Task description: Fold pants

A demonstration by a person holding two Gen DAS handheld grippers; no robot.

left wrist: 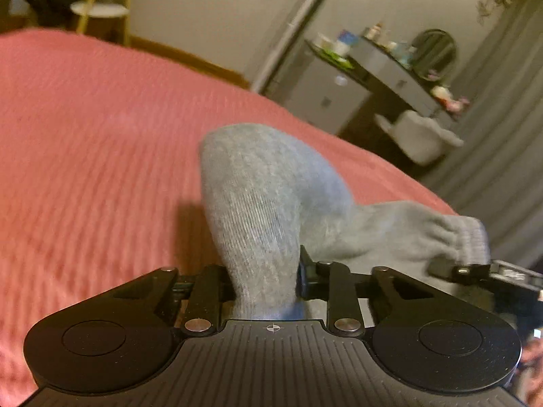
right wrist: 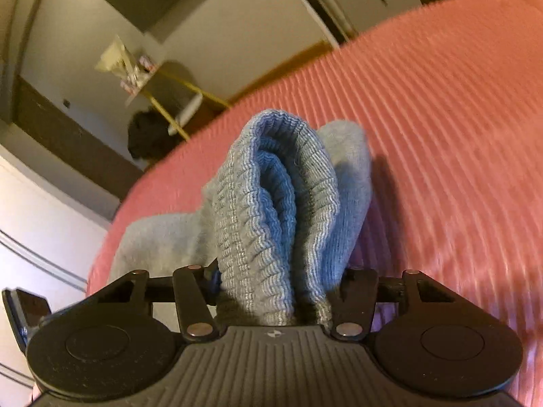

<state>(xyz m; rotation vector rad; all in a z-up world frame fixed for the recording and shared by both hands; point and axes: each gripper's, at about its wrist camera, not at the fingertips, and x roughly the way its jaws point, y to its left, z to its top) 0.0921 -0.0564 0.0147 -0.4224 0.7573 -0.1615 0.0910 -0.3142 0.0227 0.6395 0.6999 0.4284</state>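
Here the bunched grey pants point(left wrist: 264, 210) fill the middle of both wrist views and block the sight ahead, so little of the bed beyond them shows. The left gripper point(left wrist: 266, 281) is closed tight on a soft, fine-knit fold that rises in a rounded hump between its fingers. The right gripper point(right wrist: 276, 288) is clamped on the ribbed, elastic waistband part point(right wrist: 281, 203), folded over itself in several thick layers that stand upright. In the left view the gathered band trails to the right edge, where the tip of the other tool touches it. The cloth lies on a pink bedspread point(left wrist: 101, 135) with fine ridges running across it. Behind the bed, blurred, are a dark desk point(left wrist: 387, 68) cluttered with small things, a round mirror point(left wrist: 434, 51), grey curtains point(left wrist: 502, 118), a white stool point(left wrist: 100, 10) and pale walls
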